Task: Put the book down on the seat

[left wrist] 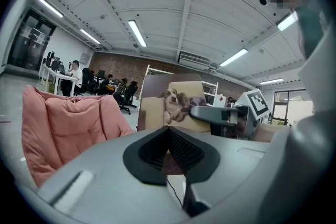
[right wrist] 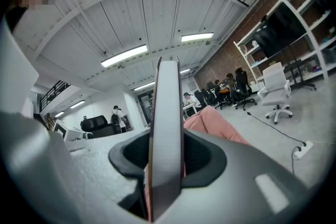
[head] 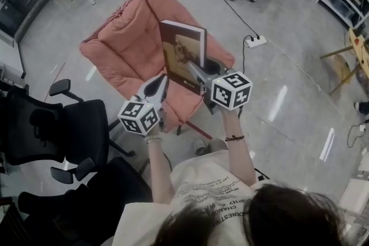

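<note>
Head view first: which step is this?

— The carry, I'd say. The book (head: 183, 55) is upright in the air over the front of the pink seat (head: 124, 60) and isn't resting on the cushion yet.

What's holding it?

— The right gripper (head: 195, 72). Its jaws are clamped on the book's lower edge. In the right gripper view the book runs edge-on straight up between the pads. The left gripper (head: 163, 82) has its jaws drawn together with nothing between them, and its tip sits just beside the book's lower left corner. I can't tell whether it touches.

And the next move?

— Likely lower the book and tip it over so a cover lies flat on the cushion, then part the right jaws. The padding looks soft and sloped, so it should be set well back from the front edge or it may slide.

How does the book look?

— It's a hardback with a dark brown cover. The left gripper view shows a picture of a dog on a pale armchair on it. The page block is white, and it's fairly thick and shut.
</note>
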Available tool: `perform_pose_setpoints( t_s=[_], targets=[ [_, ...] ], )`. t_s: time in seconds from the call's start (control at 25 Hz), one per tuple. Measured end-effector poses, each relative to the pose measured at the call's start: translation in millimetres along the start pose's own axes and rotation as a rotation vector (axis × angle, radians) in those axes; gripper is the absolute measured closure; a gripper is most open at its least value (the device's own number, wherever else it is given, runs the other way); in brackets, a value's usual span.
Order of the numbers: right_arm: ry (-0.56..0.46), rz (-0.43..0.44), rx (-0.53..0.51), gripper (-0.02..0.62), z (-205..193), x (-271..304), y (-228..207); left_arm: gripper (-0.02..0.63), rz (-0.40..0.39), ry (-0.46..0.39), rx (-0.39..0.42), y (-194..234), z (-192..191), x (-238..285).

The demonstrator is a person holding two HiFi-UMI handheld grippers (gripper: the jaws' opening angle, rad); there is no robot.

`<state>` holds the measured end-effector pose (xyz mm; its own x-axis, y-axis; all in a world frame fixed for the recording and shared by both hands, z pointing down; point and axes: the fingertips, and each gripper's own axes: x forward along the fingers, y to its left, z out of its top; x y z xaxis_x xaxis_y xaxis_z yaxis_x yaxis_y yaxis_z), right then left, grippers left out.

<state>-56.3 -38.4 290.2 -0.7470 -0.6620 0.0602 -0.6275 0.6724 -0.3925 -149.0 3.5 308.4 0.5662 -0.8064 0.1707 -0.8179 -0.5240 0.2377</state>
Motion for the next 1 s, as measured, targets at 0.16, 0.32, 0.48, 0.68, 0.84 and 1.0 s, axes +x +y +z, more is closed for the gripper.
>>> perform_pose_setpoints(
  t_s=[0.16, 0.32, 0.48, 0.68, 0.84, 1.0],
  targets=[
    [0.008, 0.002, -0.003, 0.448, 4.9, 12.9, -12.7, 0.607, 0.01, 0.003, -0.009, 11.1, 4.1, 11.3],
    [0.044, 0.021, -0.027, 0.448, 9.0, 37.5, -33.7, 0.607, 0.045, 0.012, -0.031, 29.0, 2.1, 27.7],
    [0.095, 0.061, -0.033, 0.448, 18.1, 75.1, -59.6, 0.607, 0.098, 0.001, -0.078, 59.1, 10.9, 53.7],
    [0.191, 0.128, -0.036, 0.448, 21.1, 121.9, -88.3, 0.607, 0.175, -0.021, -0.161, 89.2, 14.9, 86.2],
    [0.242, 0.178, -0.027, 0.448, 11.3, 141.2, -109.9, 0.607, 0.227, -0.019, -0.2, 97.4, 1.3, 105.7],
    [0.288, 0.232, -0.031, 0.448, 3.6, 160.5, -125.9, 0.607, 0.278, -0.02, -0.224, 107.7, -6.8, 123.4]
  ],
)
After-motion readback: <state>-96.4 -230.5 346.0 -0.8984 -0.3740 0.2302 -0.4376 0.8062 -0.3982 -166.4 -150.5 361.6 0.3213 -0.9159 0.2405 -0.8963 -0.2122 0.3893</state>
